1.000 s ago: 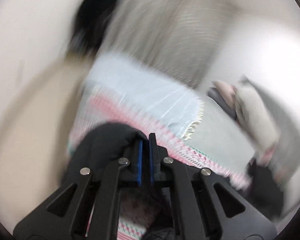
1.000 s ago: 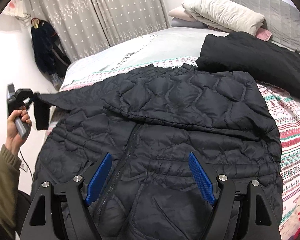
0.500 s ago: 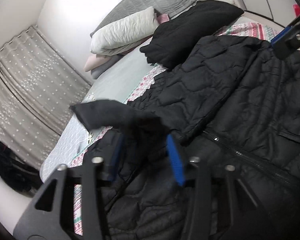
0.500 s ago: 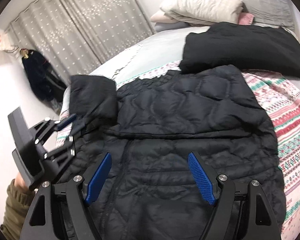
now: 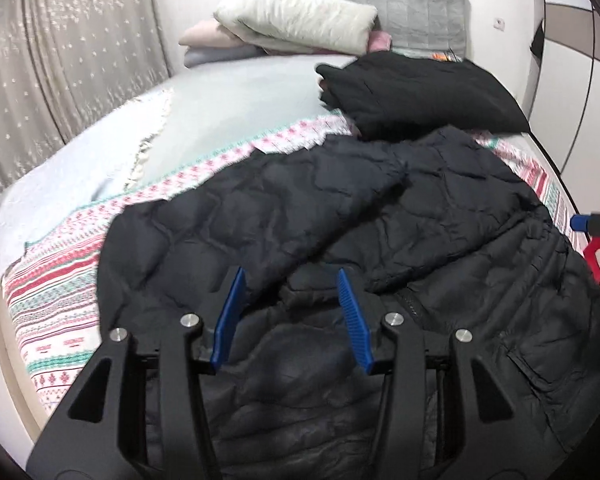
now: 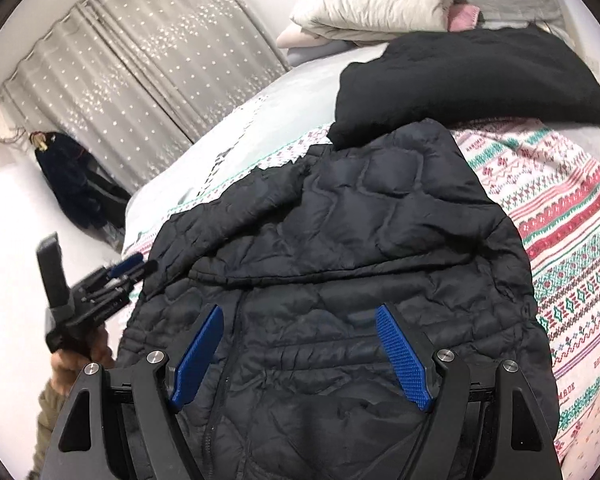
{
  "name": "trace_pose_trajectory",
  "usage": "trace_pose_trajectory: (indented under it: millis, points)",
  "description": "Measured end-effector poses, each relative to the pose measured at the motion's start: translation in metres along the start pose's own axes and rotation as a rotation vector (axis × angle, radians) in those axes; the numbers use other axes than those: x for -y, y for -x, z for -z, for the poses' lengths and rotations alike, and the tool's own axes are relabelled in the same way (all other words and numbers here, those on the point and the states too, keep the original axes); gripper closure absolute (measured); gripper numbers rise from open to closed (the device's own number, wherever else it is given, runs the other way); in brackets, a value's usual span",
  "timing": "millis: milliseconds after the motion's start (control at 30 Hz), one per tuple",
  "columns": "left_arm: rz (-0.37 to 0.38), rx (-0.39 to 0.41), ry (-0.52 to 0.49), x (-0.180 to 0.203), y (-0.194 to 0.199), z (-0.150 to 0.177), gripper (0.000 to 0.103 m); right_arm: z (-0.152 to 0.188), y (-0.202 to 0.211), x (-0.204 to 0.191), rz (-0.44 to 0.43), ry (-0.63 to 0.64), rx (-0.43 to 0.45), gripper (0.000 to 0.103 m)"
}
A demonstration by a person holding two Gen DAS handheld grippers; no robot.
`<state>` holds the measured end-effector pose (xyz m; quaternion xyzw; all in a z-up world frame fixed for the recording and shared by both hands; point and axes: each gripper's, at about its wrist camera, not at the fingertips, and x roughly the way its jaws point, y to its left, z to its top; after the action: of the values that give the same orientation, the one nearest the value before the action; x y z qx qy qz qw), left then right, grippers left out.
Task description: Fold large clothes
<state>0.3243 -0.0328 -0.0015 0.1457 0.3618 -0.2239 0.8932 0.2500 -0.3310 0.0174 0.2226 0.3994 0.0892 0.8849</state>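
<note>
curtain (image 6: 148, 92) hangs at the far left behind the bed, and a dark garment on a hanger (image 6: 72, 184) sits in the corner, well apart from my work. next comes my left claw (image 5: 290, 312), half spread with nothing between its blue pads; it hovers over the near chest of the black quilted jacket (image 6: 340, 280), and i judge it is free so the sleeve (image 5: 260, 216) can lie where it is. that sleeve rests folded diagonally across the front, cuff toward the middle, which narrows the jacket for the next fold. the jacket itself lies front up on the patterned blanket (image 6: 560, 240) of the bed, zipper running toward me, collar end pointing at the pillows (image 6: 372, 4). my right claw (image 6: 300, 356) is spread wide and empty above the lower front, likely kept open to take the other side. just past the collar lies a folded black garment (image 6: 468, 80), touching or overlapping the jacket's top edge.
</note>
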Motion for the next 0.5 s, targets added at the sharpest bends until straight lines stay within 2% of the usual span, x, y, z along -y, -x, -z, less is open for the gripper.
trace_pose_trajectory:
  millis: [67, 100, 167, 300, 400, 500]
  points:
    - [-0.023, 0.011, -0.03, 0.014, -0.004, -0.005, 0.051, -0.004, -0.001, 0.009, -0.018, -0.045, -0.01, 0.023]
    - [-0.032, 0.015, -0.046, 0.022, -0.007, -0.008, 0.042, -0.005, -0.001, 0.011, -0.028, -0.063, -0.015, 0.023]
    - [-0.056, -0.002, -0.106, 0.047, -0.021, -0.017, 0.035, -0.009, -0.002, 0.019, -0.058, -0.107, -0.019, 0.023]
    - [-0.165, -0.043, -0.214, 0.085, -0.055, -0.033, 0.035, -0.014, -0.003, 0.028, -0.031, -0.131, -0.017, 0.023]
    - [-0.279, -0.088, -0.21, 0.096, -0.082, -0.049, 0.035, -0.015, 0.005, 0.033, -0.03, -0.142, 0.001, 0.023]
    - [-0.348, -0.084, -0.223, 0.103, -0.1, -0.06, 0.035, -0.014, 0.011, 0.038, -0.018, -0.143, 0.01, 0.023]
